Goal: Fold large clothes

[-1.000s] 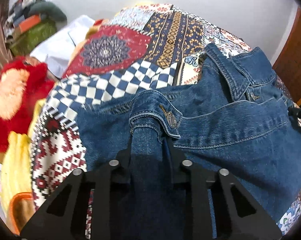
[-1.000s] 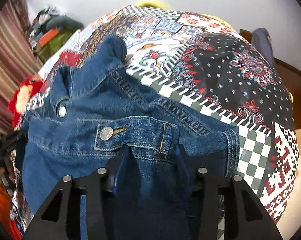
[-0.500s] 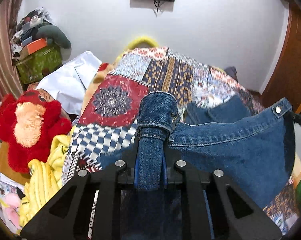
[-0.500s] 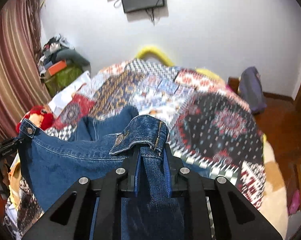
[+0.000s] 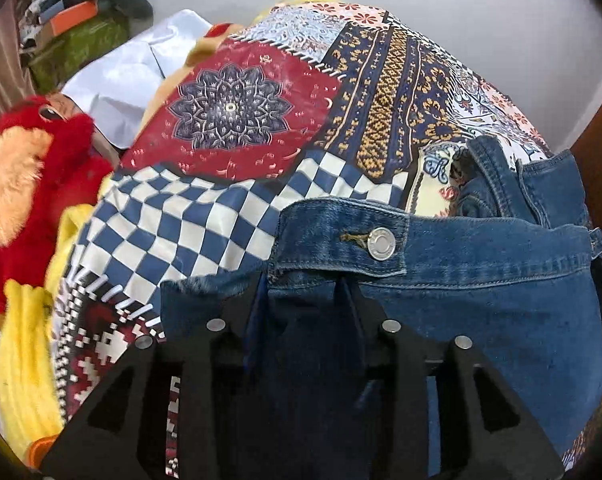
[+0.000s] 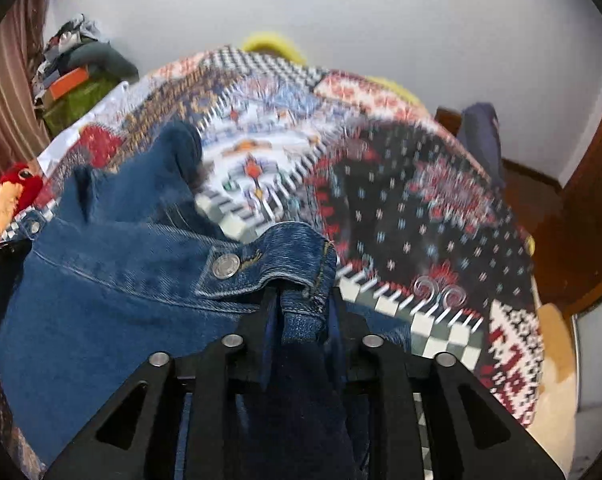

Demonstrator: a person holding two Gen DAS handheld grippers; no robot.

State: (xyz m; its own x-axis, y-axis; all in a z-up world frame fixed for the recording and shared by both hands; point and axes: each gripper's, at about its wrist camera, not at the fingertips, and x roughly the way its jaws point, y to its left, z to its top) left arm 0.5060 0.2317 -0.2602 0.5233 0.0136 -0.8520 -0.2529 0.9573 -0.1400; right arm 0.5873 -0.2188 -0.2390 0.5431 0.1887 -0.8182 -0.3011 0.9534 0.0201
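Observation:
A blue denim jacket lies spread over the patchwork bedspread. My left gripper is shut on the jacket's hem band beside a metal button. My right gripper is shut on the other end of the denim jacket hem, next to its button. The hem is stretched between both grippers, low over the bed. The collar points away toward the bedspread. The fingertips are hidden under denim.
A red and orange plush toy and yellow cloth sit at the bed's left edge. White fabric and piled items lie further left. A wooden door stands on the right. The white wall is behind the bed.
Half a second ago both grippers held the jacket hem lifted high with the wall in view. Now both have come down and forward, laying the jacket low over the bed.

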